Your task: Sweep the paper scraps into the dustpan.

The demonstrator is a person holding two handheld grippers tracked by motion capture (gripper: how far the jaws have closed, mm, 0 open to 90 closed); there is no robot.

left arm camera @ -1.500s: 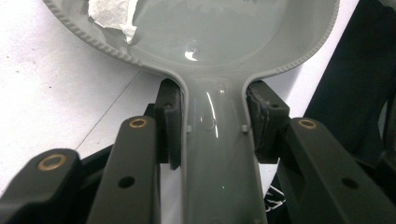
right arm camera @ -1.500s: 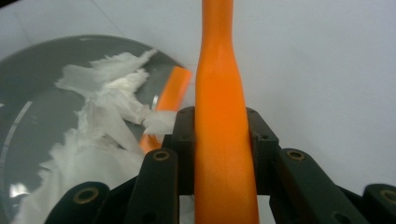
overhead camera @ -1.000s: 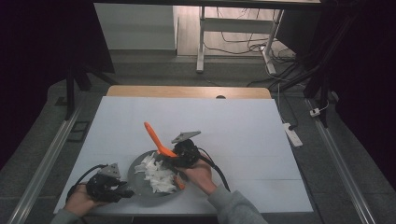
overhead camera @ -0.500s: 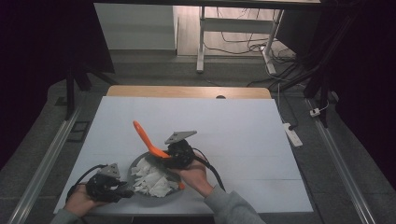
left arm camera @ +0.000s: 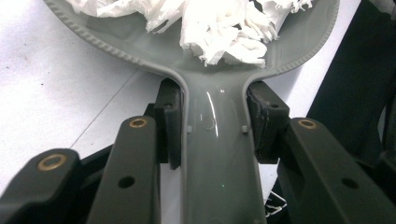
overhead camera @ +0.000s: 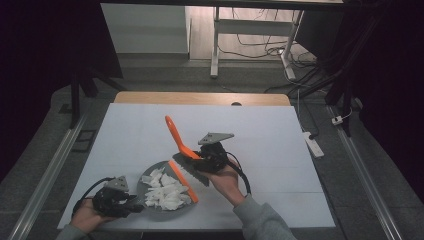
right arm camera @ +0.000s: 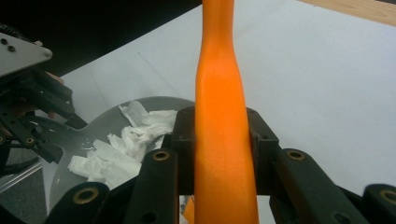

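Left tongs [left arm camera: 212, 140] clenched the stiff grey dustpan [left arm camera: 219, 154] by its handle; right tongs [right arm camera: 222, 140] gripped the rigid orange brush [right arm camera: 219, 140]; paper scraps [overhead camera: 165, 192] light

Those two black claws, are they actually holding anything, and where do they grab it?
Yes, both. The left gripper clamps the grey dustpan by its handle. The right gripper clamps the orange brush by its handle, above the pan of white paper scraps.

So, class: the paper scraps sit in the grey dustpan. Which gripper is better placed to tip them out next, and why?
The left gripper: it is shut on the dustpan handle, so turning that wrist would likely tip out the paper scraps. The right gripper is shut on the orange brush.
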